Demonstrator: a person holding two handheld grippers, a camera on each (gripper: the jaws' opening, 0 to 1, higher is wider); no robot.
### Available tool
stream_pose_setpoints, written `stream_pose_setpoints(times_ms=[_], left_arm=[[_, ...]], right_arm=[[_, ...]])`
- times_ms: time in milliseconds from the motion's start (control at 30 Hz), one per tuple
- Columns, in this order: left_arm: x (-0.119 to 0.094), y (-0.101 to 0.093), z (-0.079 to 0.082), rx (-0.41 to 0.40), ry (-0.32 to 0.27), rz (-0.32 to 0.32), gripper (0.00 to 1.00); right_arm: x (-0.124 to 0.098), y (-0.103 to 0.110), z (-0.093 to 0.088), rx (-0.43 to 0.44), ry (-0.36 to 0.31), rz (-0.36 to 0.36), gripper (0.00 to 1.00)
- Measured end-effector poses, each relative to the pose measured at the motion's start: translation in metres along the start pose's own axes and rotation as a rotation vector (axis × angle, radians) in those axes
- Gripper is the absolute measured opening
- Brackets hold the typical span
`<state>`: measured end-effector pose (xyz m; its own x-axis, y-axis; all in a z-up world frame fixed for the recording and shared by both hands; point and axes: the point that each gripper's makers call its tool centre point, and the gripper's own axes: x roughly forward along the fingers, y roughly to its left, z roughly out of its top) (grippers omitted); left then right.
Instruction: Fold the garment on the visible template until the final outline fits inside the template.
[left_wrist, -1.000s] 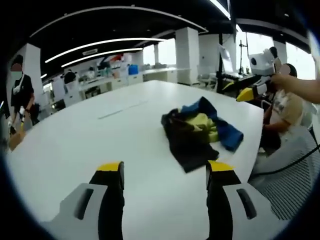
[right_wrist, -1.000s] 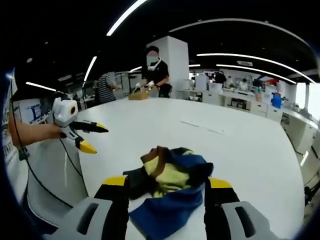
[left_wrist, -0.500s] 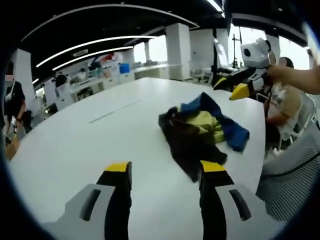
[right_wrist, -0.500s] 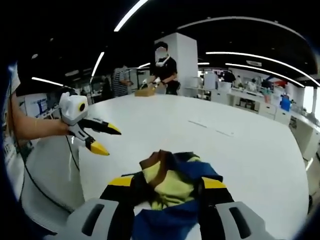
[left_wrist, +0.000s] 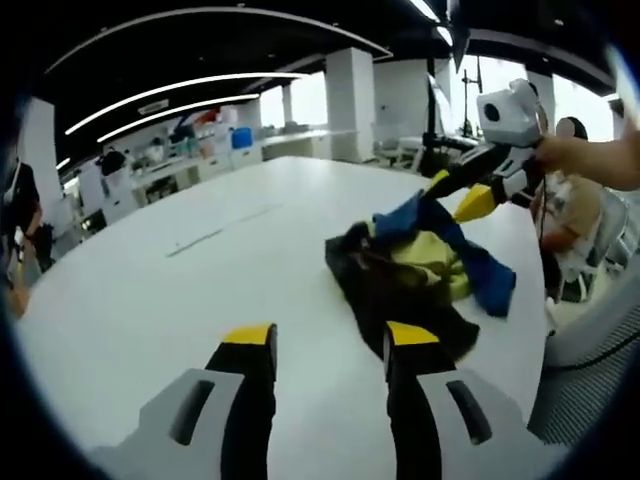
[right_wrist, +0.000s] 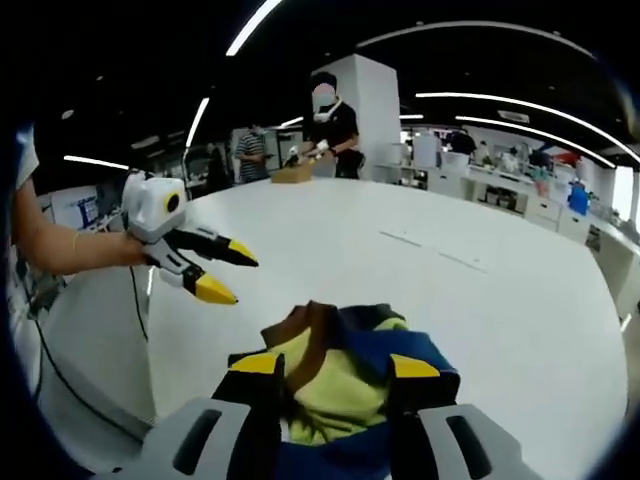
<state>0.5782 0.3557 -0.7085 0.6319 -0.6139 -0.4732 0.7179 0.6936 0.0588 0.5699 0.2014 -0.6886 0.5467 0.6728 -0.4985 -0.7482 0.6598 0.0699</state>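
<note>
A crumpled garment (left_wrist: 415, 268) in black, yellow-green and blue lies in a heap on the white table (left_wrist: 200, 290). In the left gripper view my left gripper (left_wrist: 330, 338) stands open just in front of the garment's black part, with nothing between its jaws. My right gripper (left_wrist: 458, 193) comes in from the right, open, its yellow tips at the raised blue fold. In the right gripper view the garment (right_wrist: 340, 385) lies between and under the open jaws of my right gripper (right_wrist: 334, 365). My left gripper (right_wrist: 230, 272) hovers open at the left, held by a hand.
The table's near edge (right_wrist: 150, 350) curves close to the garment. A mesh chair (left_wrist: 590, 380) stands beside the table. A person sits at the right (left_wrist: 575, 205). People stand by a box (right_wrist: 292, 173) at the far end. A faint line (left_wrist: 222, 227) marks the tabletop.
My right gripper has come down onto the garment, which now reaches between its jaws. My left gripper has moved closer to the heap. Both pairs of jaws stand a little narrower.
</note>
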Motion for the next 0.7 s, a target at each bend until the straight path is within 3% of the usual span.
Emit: stream_pose_setpoints(times_ms=[700], left_arm=[[0.058,0.005,0.017,0.048,-0.007,-0.113,0.3]], right_arm=[[0.034,-0.014,-0.003,-0.006,0.043,0.023,0.24]])
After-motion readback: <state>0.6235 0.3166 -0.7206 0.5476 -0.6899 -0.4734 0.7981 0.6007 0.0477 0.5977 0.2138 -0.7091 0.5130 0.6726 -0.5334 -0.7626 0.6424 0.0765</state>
